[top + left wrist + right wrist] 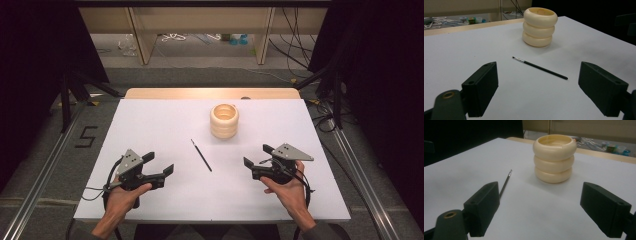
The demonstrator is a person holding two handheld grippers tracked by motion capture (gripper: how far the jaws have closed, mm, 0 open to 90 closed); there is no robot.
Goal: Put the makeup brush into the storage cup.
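Brush (201,155) lies mid-table between my left gripper (159,163) and right gripper (255,156), pot (224,120) farther off. Left gripper view: jaws spread, brush (540,68) ahead. Right gripper view: jaws spread, brush (505,183) left, near pot (554,158).

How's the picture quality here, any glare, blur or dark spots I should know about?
High view: the white table is evenly lit with no glare, while the surroundings on both sides are almost black. Left gripper view: the brush and cream holder are sharp; the holder casts a soft shadow. Right gripper view: slightly dim, and the near black pads look soft.
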